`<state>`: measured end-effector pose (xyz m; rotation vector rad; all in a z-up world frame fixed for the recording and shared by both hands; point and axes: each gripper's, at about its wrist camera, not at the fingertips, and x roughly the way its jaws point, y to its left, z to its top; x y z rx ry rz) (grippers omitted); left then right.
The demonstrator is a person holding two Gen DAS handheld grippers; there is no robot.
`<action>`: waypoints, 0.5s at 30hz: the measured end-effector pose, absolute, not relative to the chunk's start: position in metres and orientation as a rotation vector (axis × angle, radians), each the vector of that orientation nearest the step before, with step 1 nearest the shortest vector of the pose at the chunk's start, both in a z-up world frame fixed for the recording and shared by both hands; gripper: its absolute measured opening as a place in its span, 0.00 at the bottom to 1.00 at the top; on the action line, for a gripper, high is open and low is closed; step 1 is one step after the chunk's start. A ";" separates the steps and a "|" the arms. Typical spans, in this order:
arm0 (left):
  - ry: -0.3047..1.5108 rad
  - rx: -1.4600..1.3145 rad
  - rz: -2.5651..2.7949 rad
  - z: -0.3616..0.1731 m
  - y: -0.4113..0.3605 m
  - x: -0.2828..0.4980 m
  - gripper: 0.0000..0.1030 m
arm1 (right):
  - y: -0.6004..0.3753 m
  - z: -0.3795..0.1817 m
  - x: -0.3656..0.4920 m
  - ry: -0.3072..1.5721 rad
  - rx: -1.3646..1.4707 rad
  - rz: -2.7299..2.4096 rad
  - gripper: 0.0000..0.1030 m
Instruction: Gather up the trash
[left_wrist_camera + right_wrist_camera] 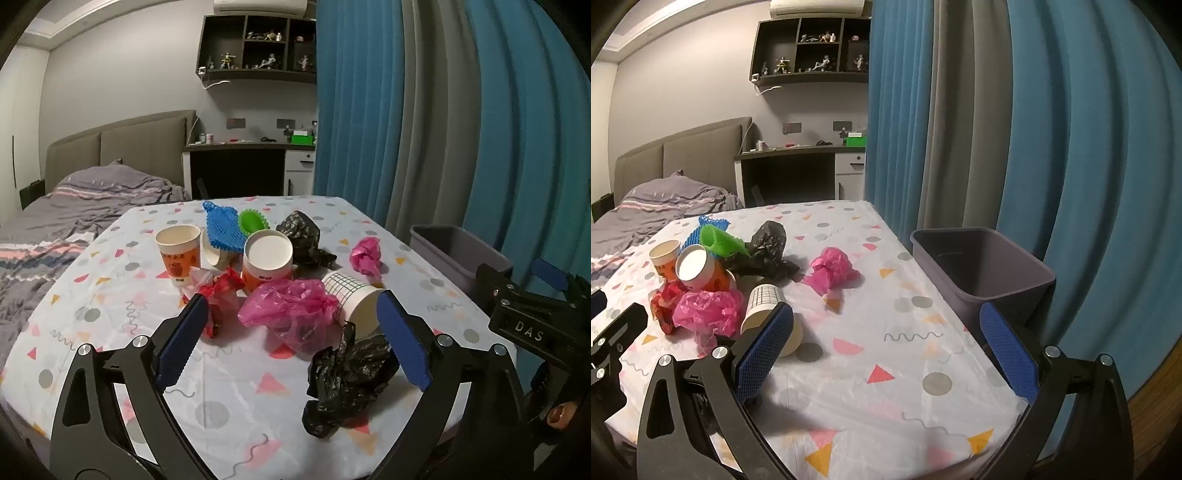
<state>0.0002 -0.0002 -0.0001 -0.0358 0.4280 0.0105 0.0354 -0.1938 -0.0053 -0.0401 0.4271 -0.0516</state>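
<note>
The black bag is seen just ahead of the left claw (both claws wide open, nothing held), nearer than the right claw

Crinkled glossy black plastic bag; translucent pink plastic bag; matt paper cup; printed cloth over bench.

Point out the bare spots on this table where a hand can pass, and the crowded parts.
Free: the cloth between the pink wad, the bin and the near edge. Also the strip beyond the black bag. Crowded: the far-left cluster of orange cups, pink bag and grid cup.
</note>
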 end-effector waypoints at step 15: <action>0.433 -0.054 0.004 -0.001 -0.004 0.003 0.90 | -0.197 -0.004 0.035 0.425 -0.034 -0.054 0.95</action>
